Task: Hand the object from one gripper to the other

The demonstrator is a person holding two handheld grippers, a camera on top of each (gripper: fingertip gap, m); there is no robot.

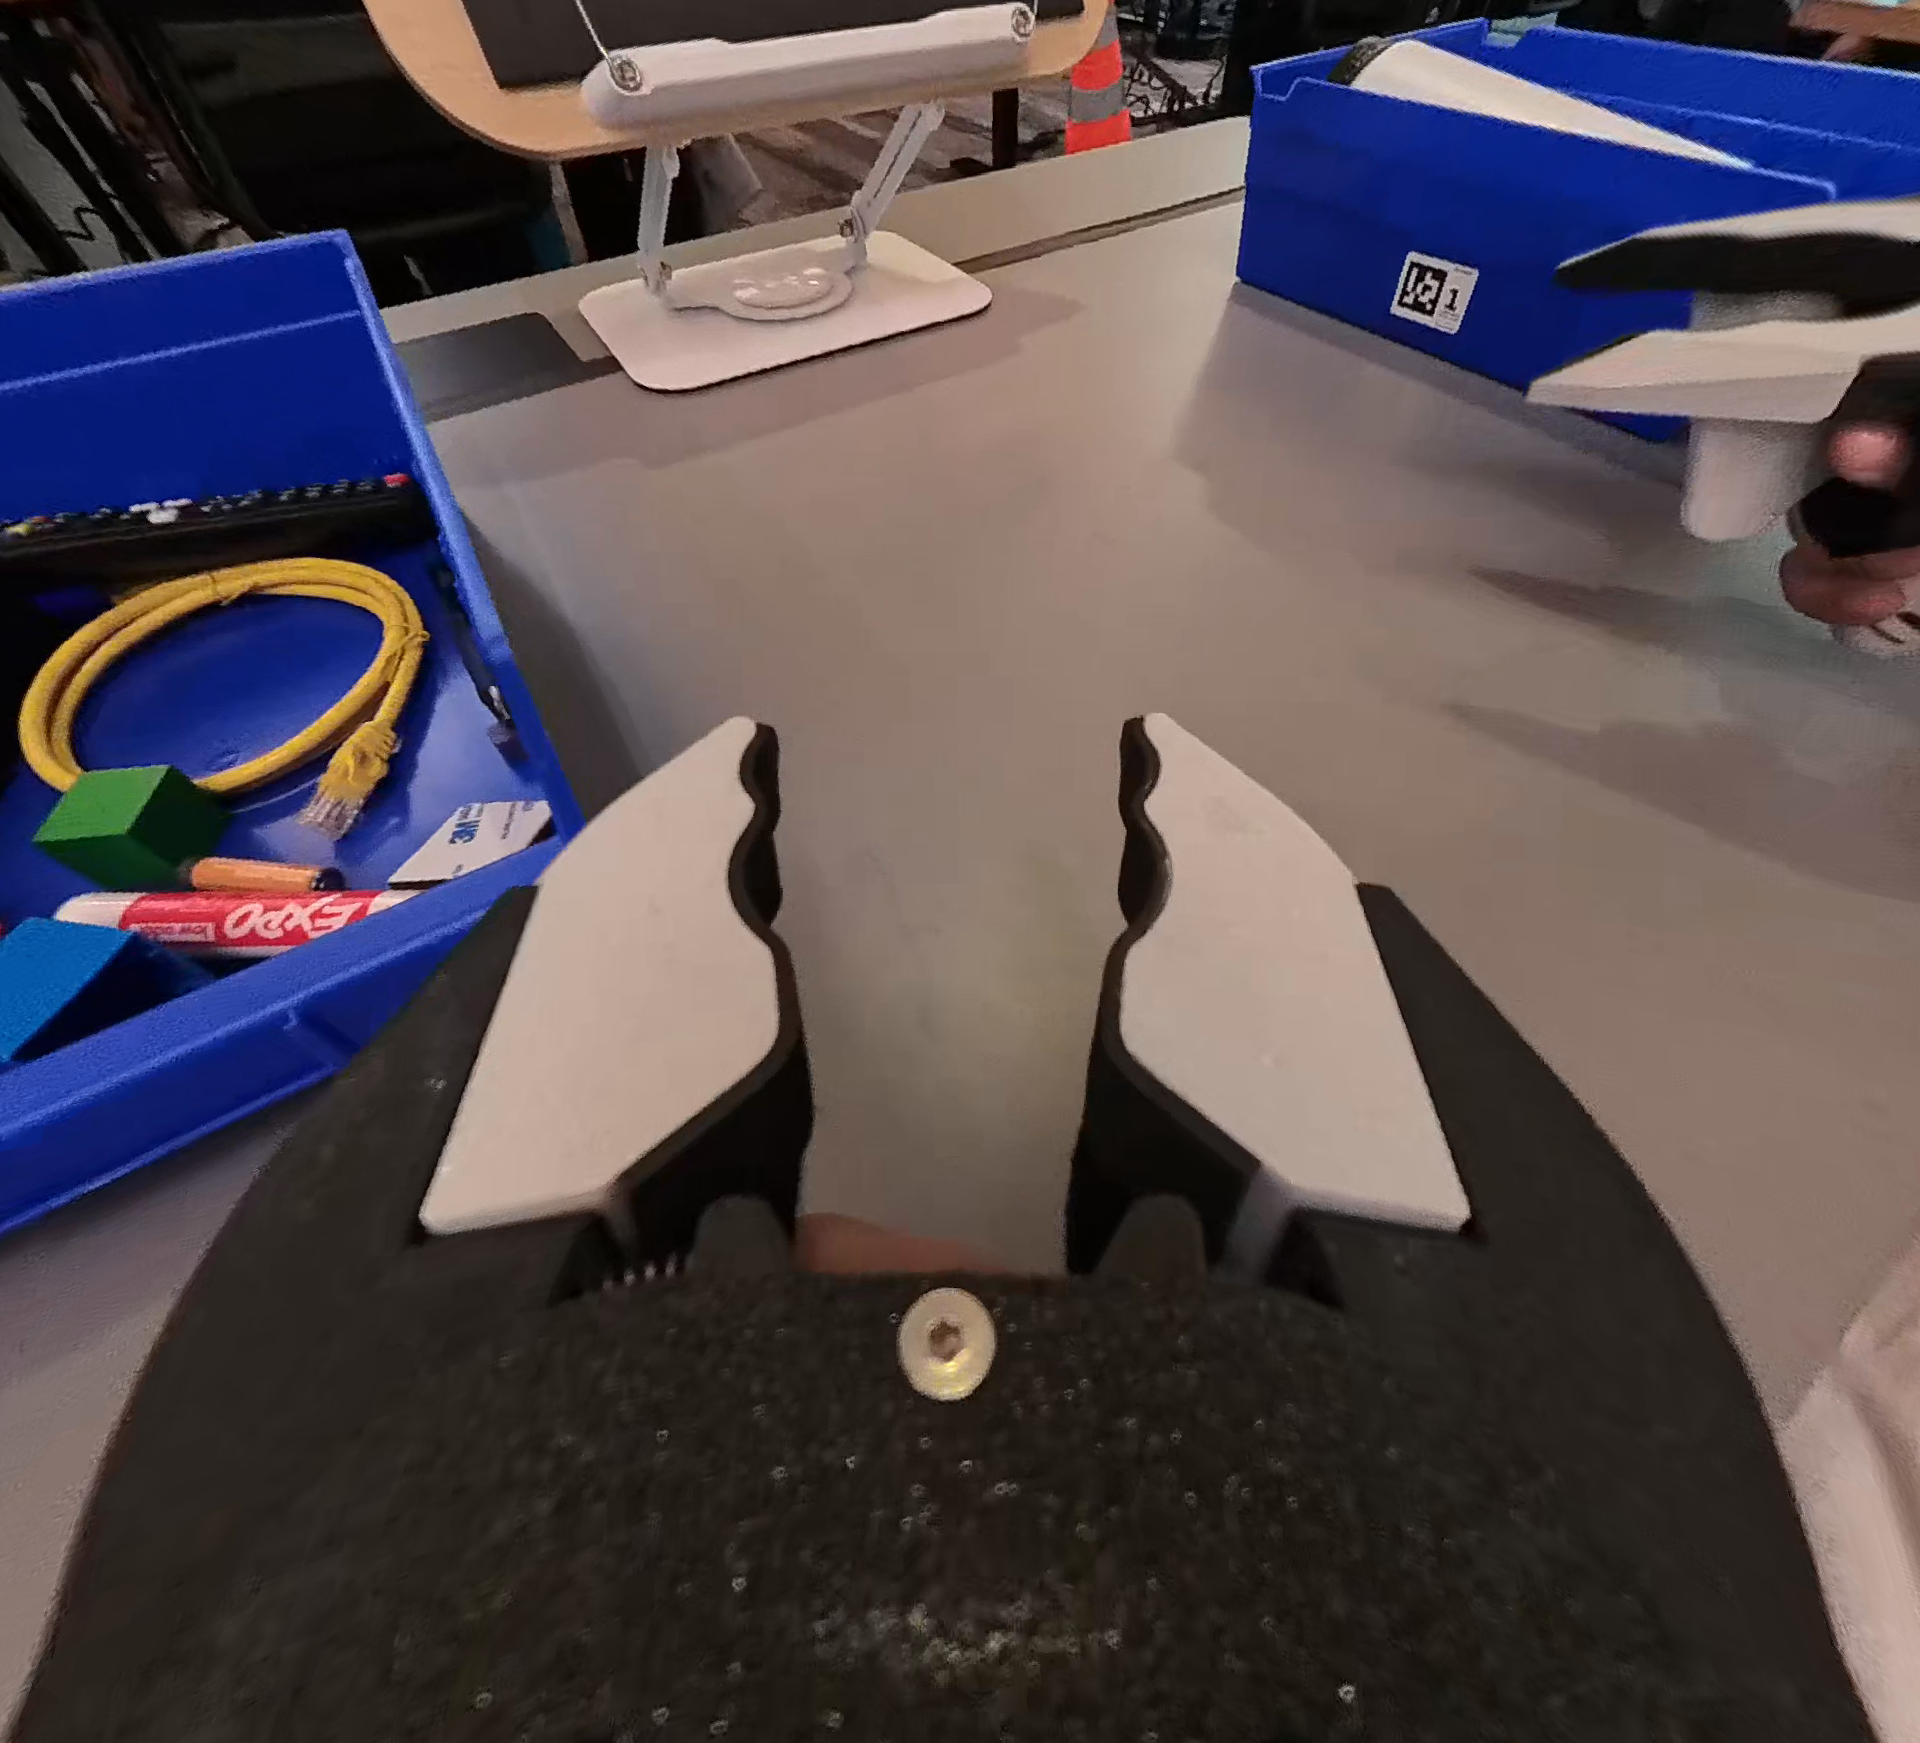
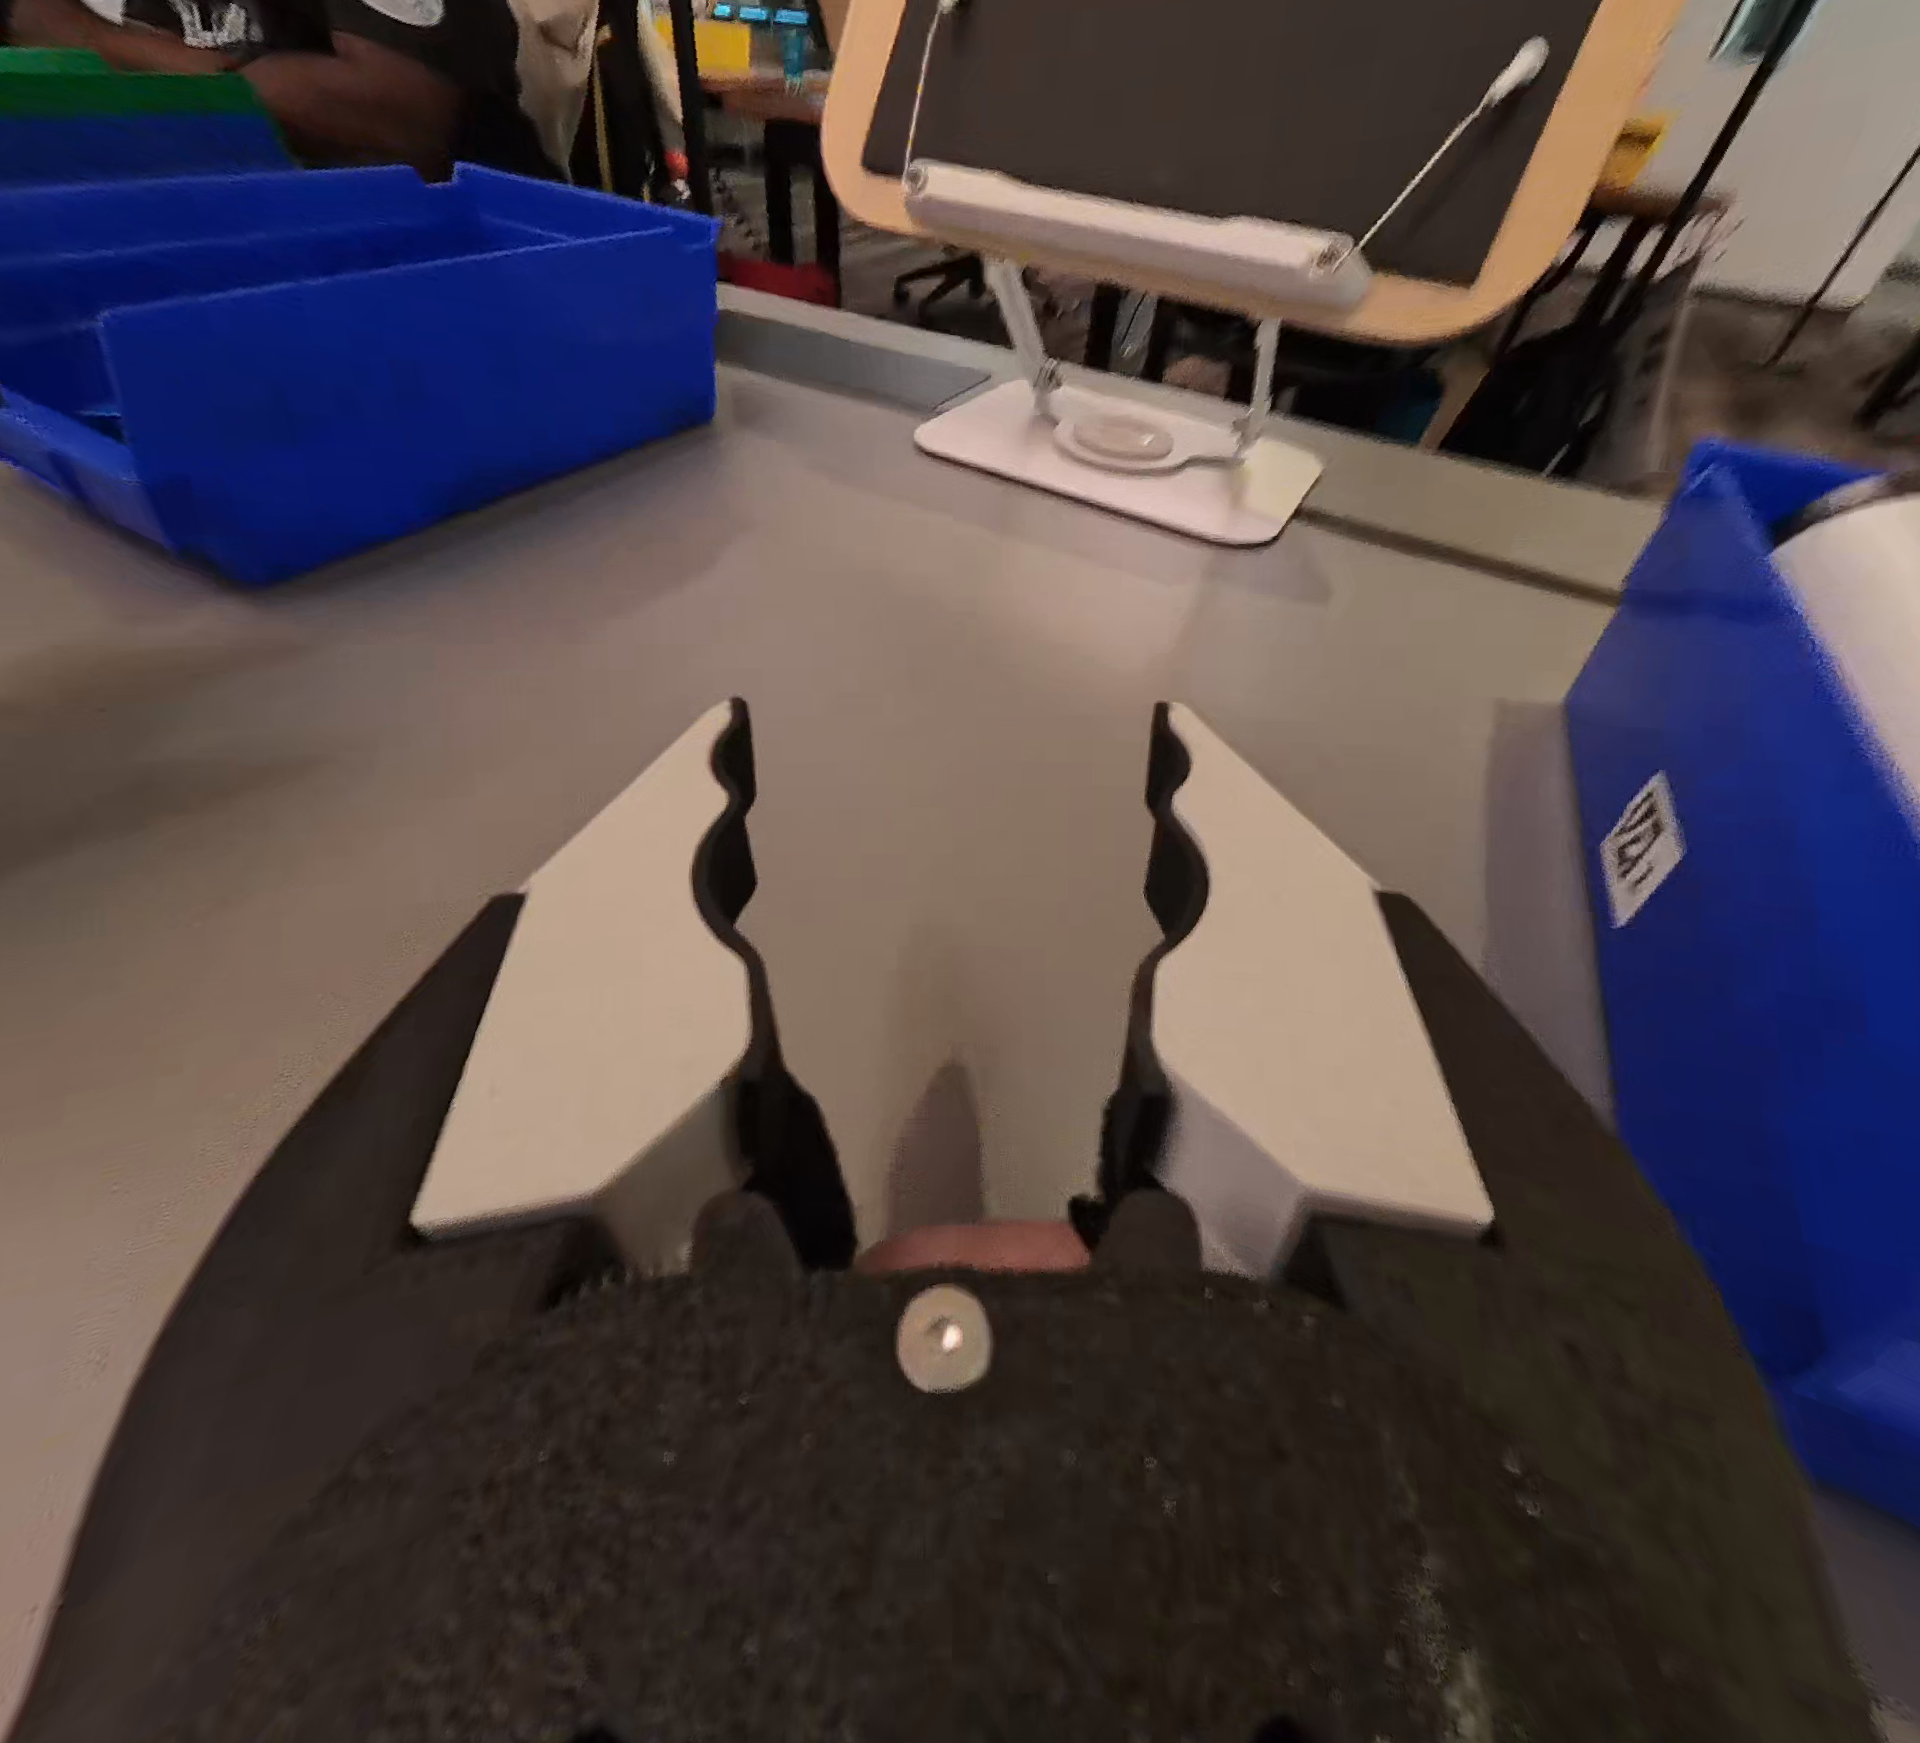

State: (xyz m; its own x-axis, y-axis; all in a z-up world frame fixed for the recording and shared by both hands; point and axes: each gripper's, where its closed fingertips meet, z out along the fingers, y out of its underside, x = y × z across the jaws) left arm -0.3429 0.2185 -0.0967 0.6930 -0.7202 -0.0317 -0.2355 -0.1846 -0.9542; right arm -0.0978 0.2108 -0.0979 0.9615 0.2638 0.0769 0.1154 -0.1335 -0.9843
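Left gripper (image 1: pixel 948 737): jaws apart, nothing between them; it hovers over bare bench (image 1: pixel 1039 550).
Right gripper (image 2: pixel 948 717): jaws apart, empty, also over bare bench. In the left wrist view it shows at the right edge, in front of the right bin (image 1: pixel 1455 239).
Task object: not yet selected or held. Candidates lie in the left bin (image 1: pixel 457 550), to the left of the left gripper and just beside it.
Key relation: the left bin is close to the left gripper and well apart from the right one, so the left gripper is judged the better placed for the pick, with a turn to its left.
Long axes: the red marker (image 1: pixel 229 916) and the orange battery (image 1: pixel 260 877) lie roughly across the left gripper's line of approach.
Count, left bin: one yellow cable (image 1: pixel 223 597), coiled; one green block (image 1: pixel 130 820); one blue block (image 1: pixel 73 976); one marker; one battery; one black remote (image 1: pixel 208 514); one white card (image 1: pixel 473 841).
Count, right bin: one white cylinder (image 1: pixel 1507 98), partly hidden.
Count, bins: two on the bench.
Count, stands: one tablet stand (image 1: pixel 784 311) at the far edge.
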